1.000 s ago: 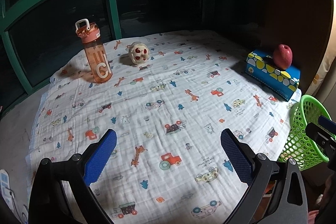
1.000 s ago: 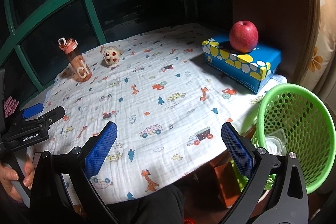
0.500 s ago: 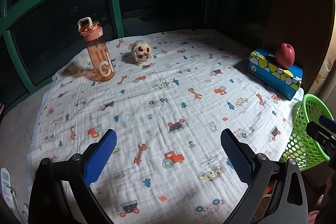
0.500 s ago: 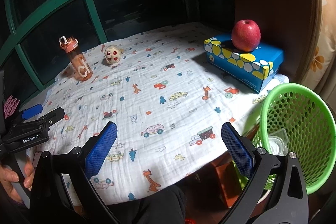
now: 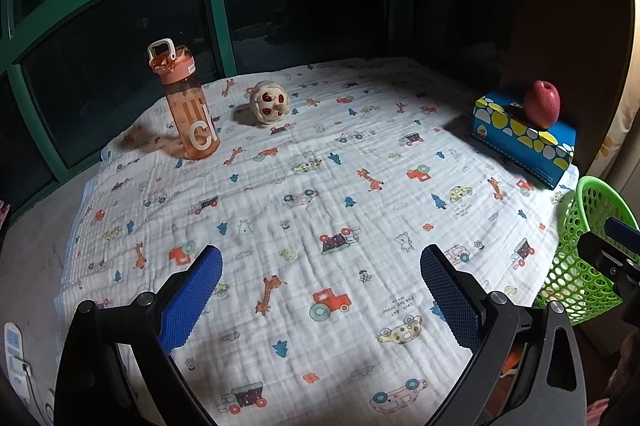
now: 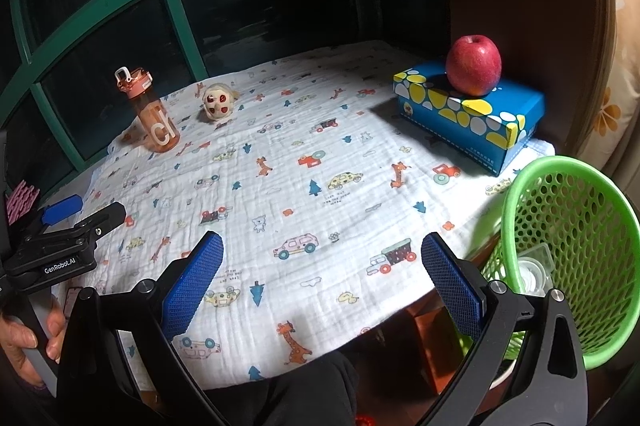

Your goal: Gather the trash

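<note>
While both of your grippers hang spread wide and empty above the near edge, the table point(image 5: 320, 194) fills the view, covered by a white cloth printed with small cars, giraffes and trees. Dark windows with green frames stand behind it.

At the right edge, beside the table and lower than its top, sits the green basket point(image 6: 568, 250), where the trash goes. It already holds what looks like a clear plastic cup.

On the far right of the cloth lies a blue box point(image 6: 472, 114) with yellow and white spots, and a red apple point(image 6: 473, 65) rests on top of it. At the far left stands an orange bottle point(image 5: 186, 108), upright, lid closed.

Just right of the bottle lies the crumpled wad point(image 5: 269, 102), pale with red marks. It looks like the only trash left on the table.

Your left gripper point(image 5: 320, 290) points most directly at it, so reach with that one. Keep clear of the bottle, bring the fingers down on either side of the wad, and close gently. Your right gripper point(image 6: 322, 278) sits nearest the basket and can wait there.
</note>
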The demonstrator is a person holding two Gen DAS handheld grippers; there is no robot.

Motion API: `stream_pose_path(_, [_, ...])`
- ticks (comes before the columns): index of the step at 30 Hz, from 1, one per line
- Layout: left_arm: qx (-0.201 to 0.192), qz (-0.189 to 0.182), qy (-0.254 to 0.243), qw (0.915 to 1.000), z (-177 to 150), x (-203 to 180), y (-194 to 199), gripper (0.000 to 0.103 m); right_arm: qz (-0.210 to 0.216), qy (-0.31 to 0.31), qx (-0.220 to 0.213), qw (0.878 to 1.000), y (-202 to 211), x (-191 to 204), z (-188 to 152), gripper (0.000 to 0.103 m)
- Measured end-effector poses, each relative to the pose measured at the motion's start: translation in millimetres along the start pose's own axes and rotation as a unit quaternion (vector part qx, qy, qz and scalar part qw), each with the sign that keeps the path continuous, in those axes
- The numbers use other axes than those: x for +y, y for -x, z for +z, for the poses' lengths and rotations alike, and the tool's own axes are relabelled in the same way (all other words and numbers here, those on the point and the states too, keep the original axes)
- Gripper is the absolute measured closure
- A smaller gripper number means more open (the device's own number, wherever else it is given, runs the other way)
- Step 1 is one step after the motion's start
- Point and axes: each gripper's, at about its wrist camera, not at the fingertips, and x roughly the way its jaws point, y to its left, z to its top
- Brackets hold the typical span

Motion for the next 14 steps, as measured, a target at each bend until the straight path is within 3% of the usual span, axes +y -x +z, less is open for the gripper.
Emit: stream_pose_path(14, [0.0,-0.005,-0.004,1.0,-0.5,-6.2,-0.1,0.007,0.003,-0.002,0.004,1.0,-2.6,2.2,-2.9,0.005])
